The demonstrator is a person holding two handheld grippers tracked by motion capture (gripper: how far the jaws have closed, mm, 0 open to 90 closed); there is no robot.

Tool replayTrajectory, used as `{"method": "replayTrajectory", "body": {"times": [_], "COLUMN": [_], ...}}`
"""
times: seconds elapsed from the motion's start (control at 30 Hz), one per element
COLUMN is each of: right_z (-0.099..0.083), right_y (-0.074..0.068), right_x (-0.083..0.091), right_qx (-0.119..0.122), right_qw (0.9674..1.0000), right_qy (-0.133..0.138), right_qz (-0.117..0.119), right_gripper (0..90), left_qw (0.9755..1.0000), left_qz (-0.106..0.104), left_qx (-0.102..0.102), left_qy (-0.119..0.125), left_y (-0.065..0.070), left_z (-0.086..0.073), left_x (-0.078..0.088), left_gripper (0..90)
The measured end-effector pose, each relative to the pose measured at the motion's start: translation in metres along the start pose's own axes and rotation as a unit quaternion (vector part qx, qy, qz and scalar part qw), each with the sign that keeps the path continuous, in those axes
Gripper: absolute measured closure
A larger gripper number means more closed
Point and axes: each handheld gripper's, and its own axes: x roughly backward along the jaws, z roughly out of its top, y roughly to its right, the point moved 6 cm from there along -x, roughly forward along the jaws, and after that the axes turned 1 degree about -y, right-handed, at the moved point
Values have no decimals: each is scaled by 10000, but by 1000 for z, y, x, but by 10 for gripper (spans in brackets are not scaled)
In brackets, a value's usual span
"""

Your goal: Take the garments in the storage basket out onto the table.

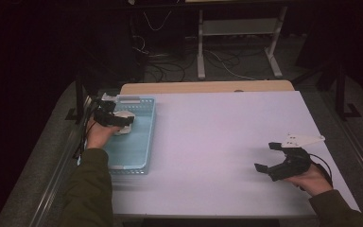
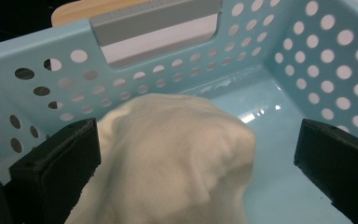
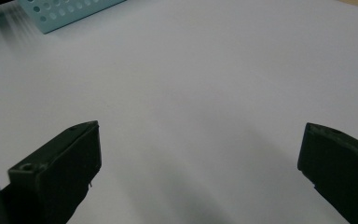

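Here the cream cloth point(image 2: 168, 158) lies bunched in the blue basket point(image 2: 279, 116), between the spread jaws of the left gripper point(image 2: 196, 154), against the left jaw and clear of the right one. Well apart, the right gripper point(image 3: 200, 154) hangs over the bare white table point(image 3: 205, 74), jaws wide and holding nothing.

A cream-white cloth point(image 2: 172, 158) of soft, slightly fuzzy fabric lies bunched into a rounded, wrinkled mound on the floor of a light-blue plastic basket point(image 2: 317, 60), near the basket's far end wall with the grey handle slot. The basket has walls perforated with rows of round holes and a smooth, glossy floor, and it stands upright along the left edge of the white tabletop point(image 1: 227, 142). In the high view the cloth point(image 1: 124, 115) shows as a small pale lump in the basket's point(image 1: 139, 149) far half.
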Motion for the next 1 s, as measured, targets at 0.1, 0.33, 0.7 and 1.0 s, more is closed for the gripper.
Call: {"method": "replayTrajectory", "body": {"times": [0.1, 0.33, 0.7, 1.0], "right_z": [0, 0, 0, 0], "right_y": [0, 0, -1, -1], "right_x": [0, 0, 0, 0], "right_qx": [-3, 6, 8, 14], "right_qw": [10000, 10000, 10000, 10000], "right_qy": [-1, -1, -13, -10], "right_qz": [2, -2, -2, 1], "right_gripper": [0, 0, 0, 0], "left_qw": [9999, 9996, 9988, 9973], "left_qz": [114, 253, 381, 527], "left_qx": [-7, -123, -212, -313], "left_qy": [18, -76, -242, -413], "left_y": [0, 0, 0, 1], "left_z": [-2, -6, -9, -12], "left_x": [-4, -7, -11, -16], "left_gripper": [0, 37, 71, 92]}}
